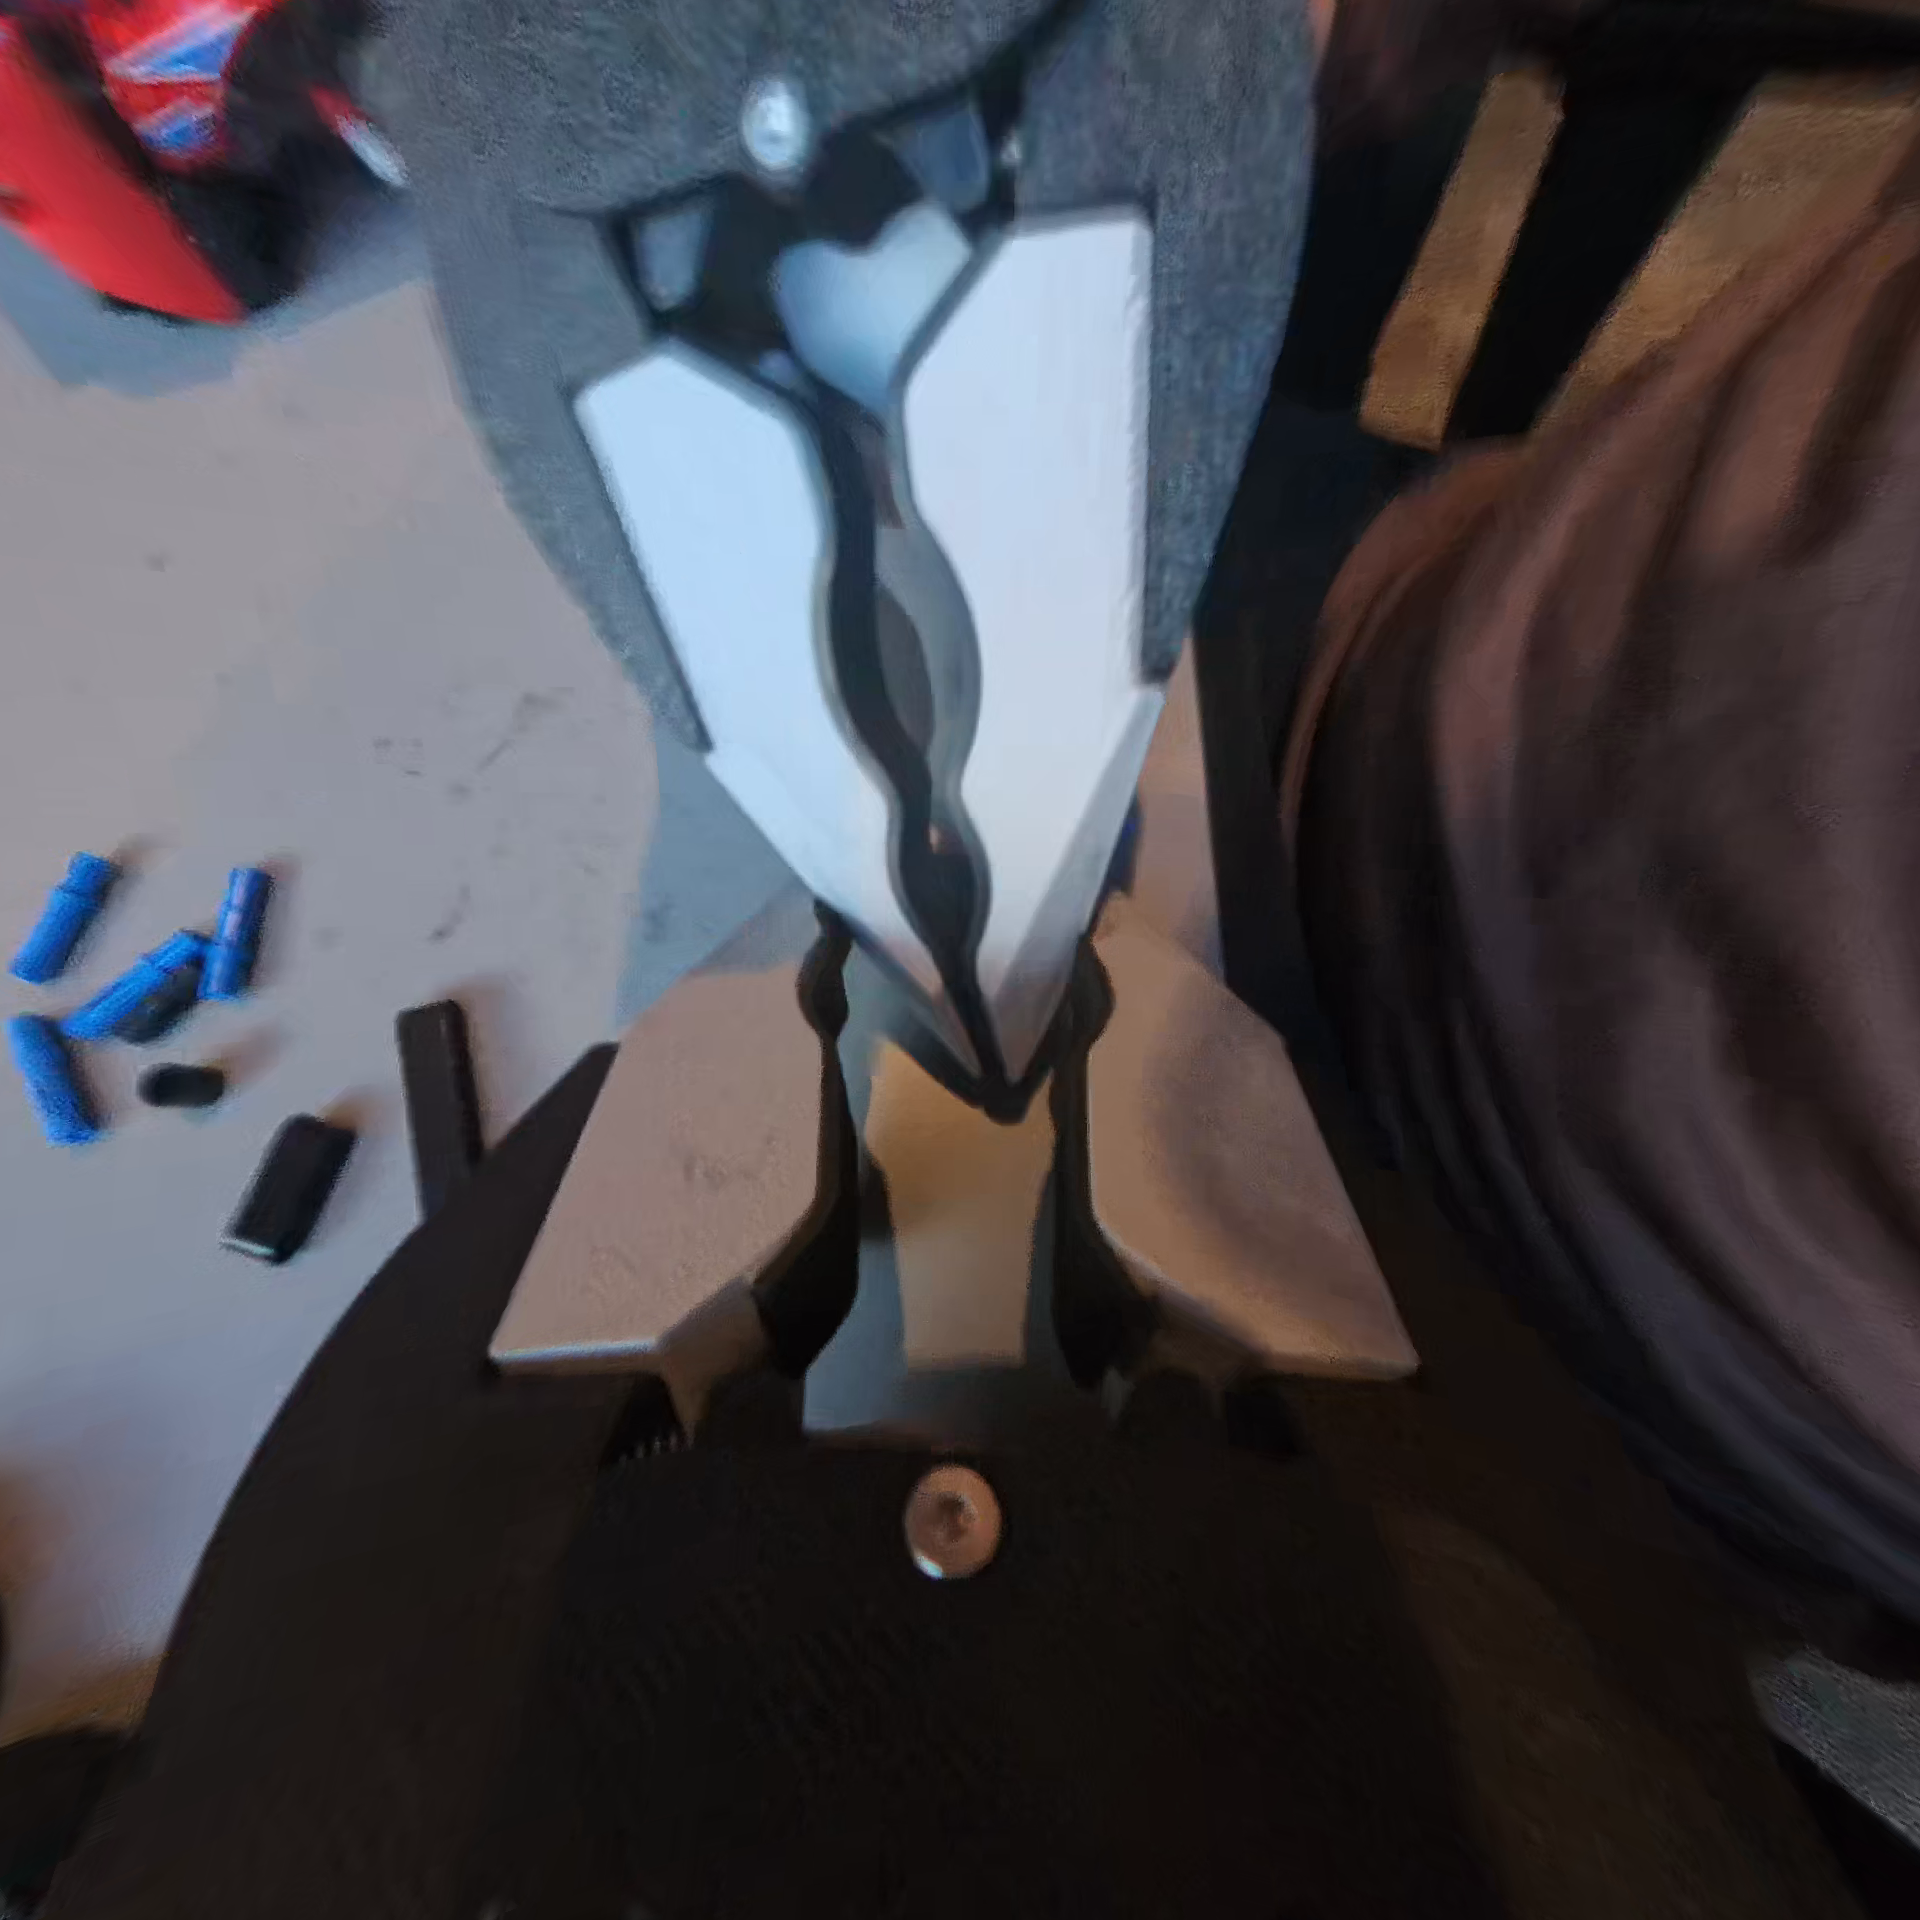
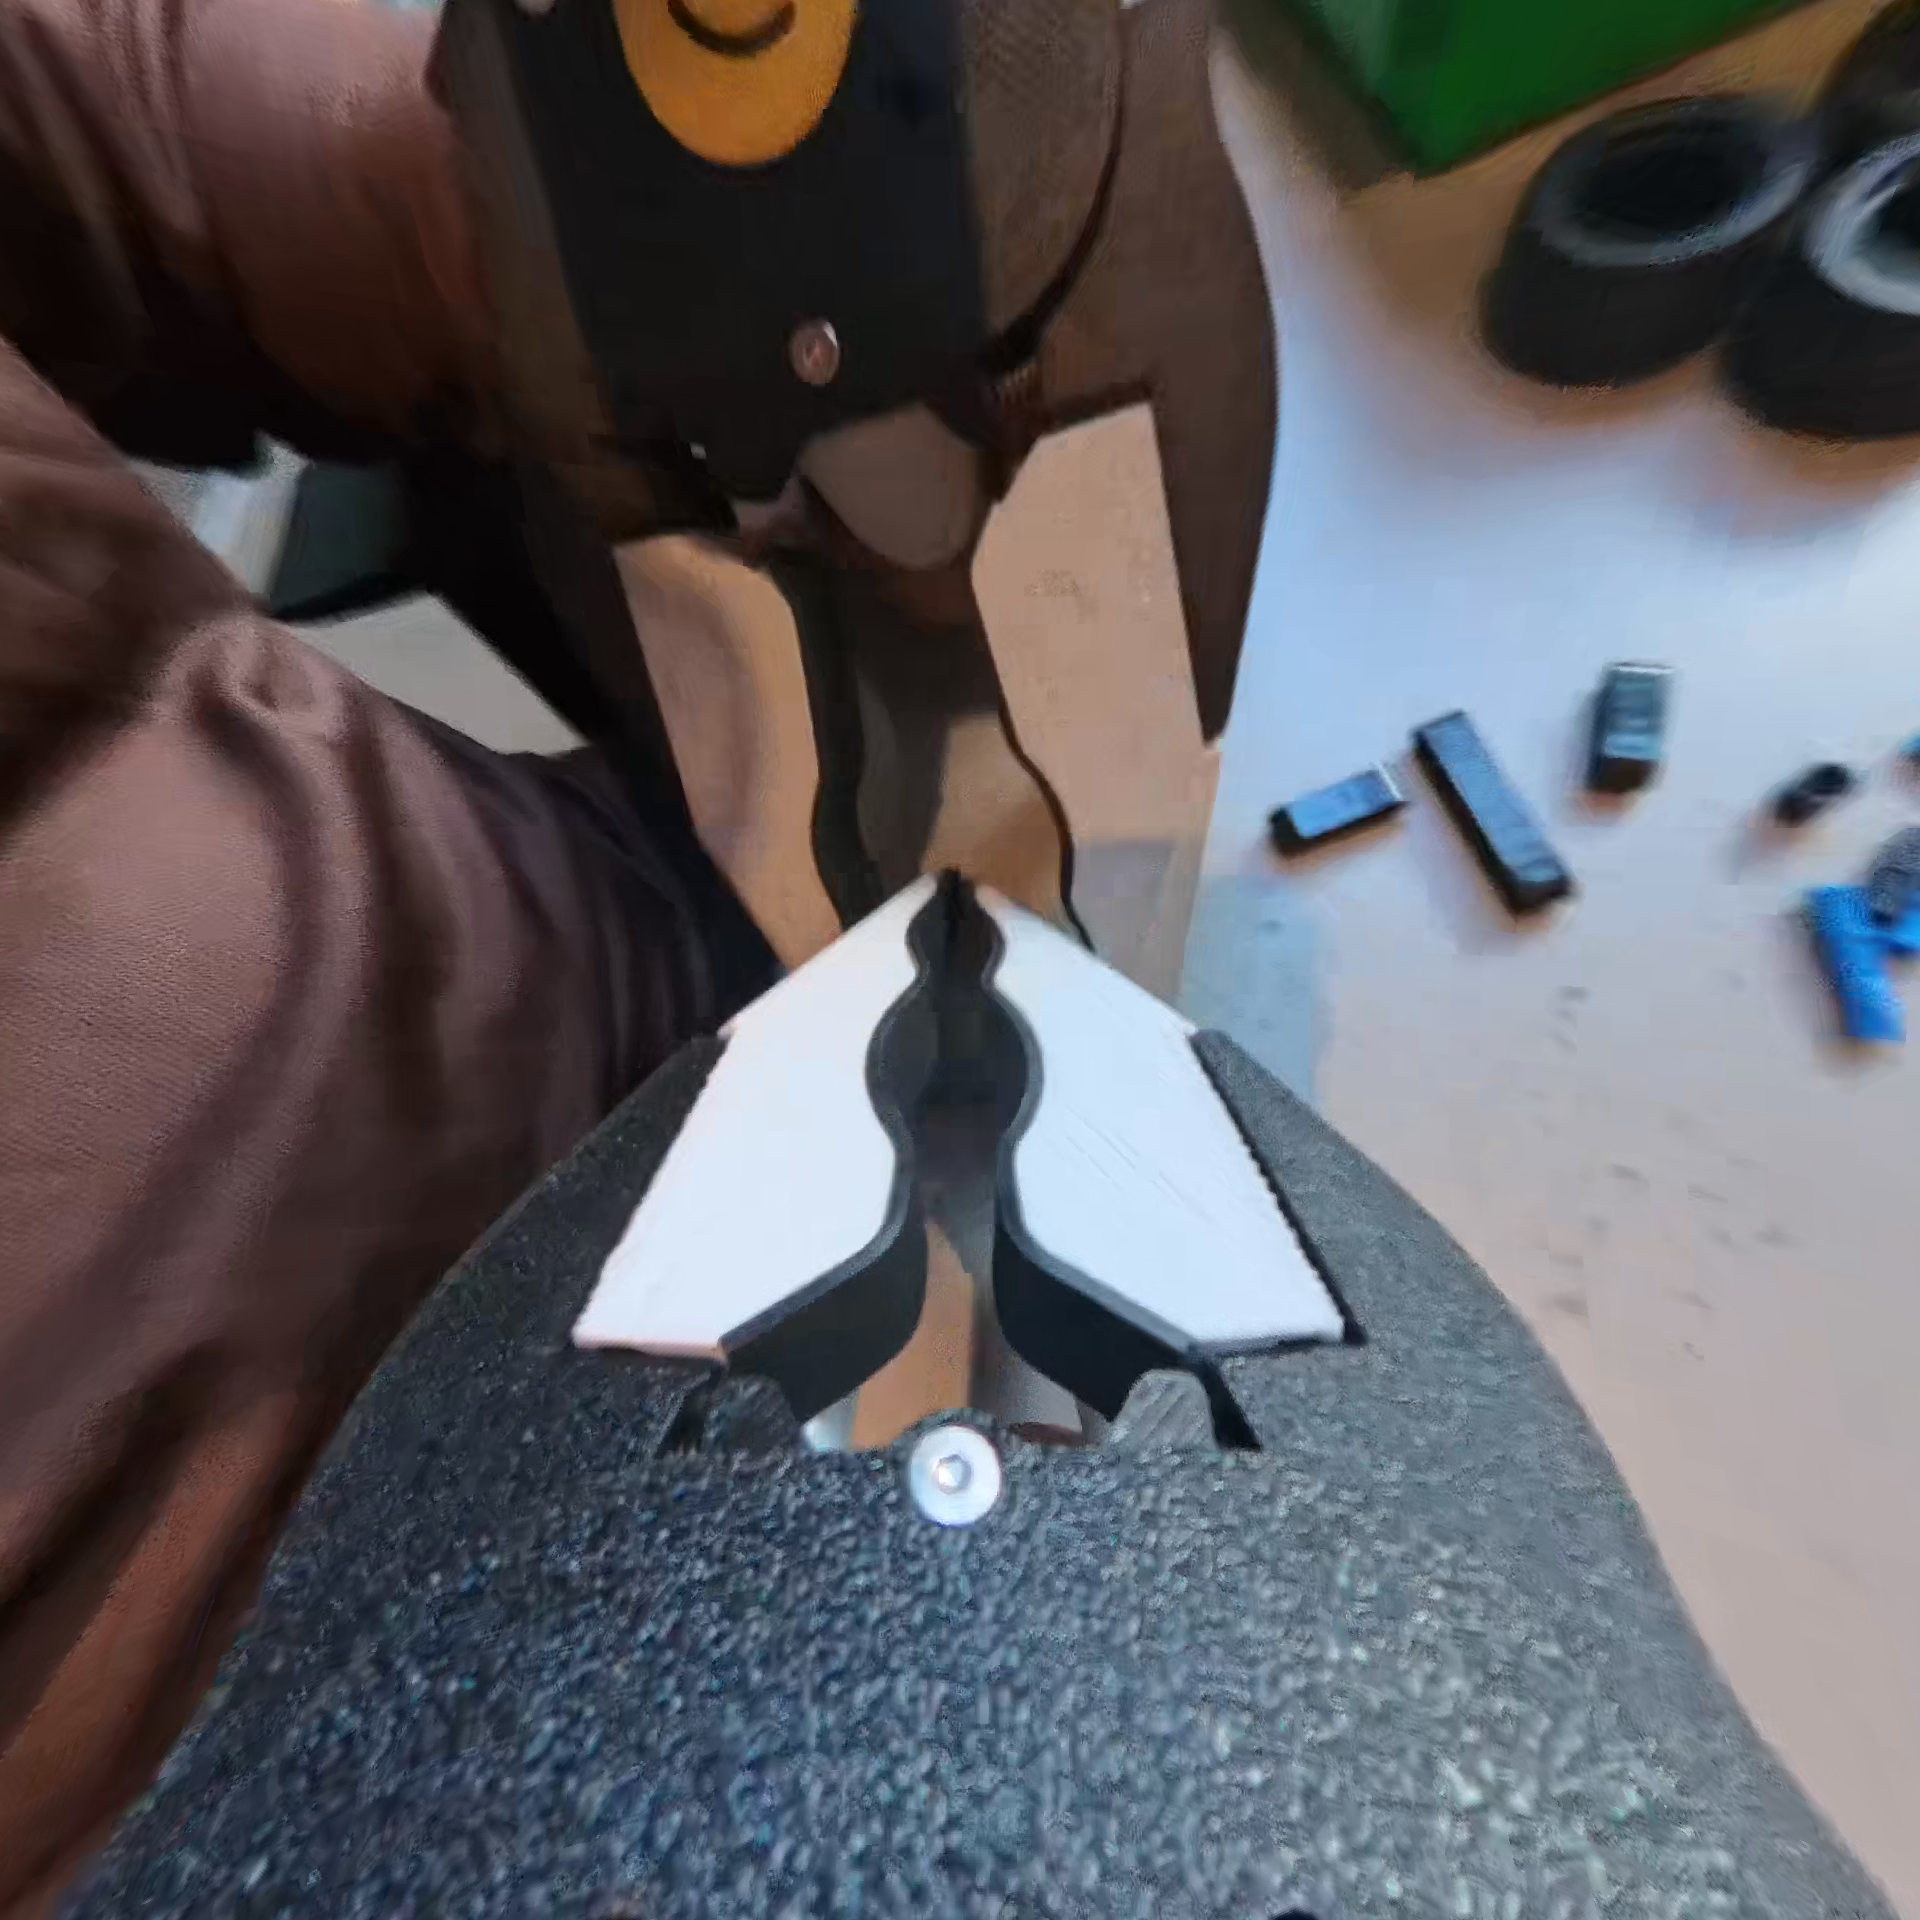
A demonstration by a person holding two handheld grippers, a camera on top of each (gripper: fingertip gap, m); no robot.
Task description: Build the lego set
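Note:
My left gripper (image 1: 956,971) is open, its two beige-faced fingers (image 1: 665,1184) spread apart above the pale table (image 1: 312,623). My right gripper (image 2: 951,888), grey with white fingers (image 2: 790,1122), is shut with its tips together. In the left wrist view it (image 1: 997,1091) points down into the gap between the left gripper's fingers. The frames are blurred and no piece shows in either gripper. Loose Lego parts lie on the table: blue pins (image 1: 135,987) (image 2: 1860,956) and black bars (image 1: 289,1184) (image 2: 1491,810).
Black tyres (image 2: 1662,239) and a green box (image 2: 1507,62) lie at the far right. A red package (image 1: 104,156) is at the far left. A person's brown sleeve (image 1: 1610,935) (image 2: 260,935) fills the side beyond the table edge. Less than 4 cm separates the two grippers' tips.

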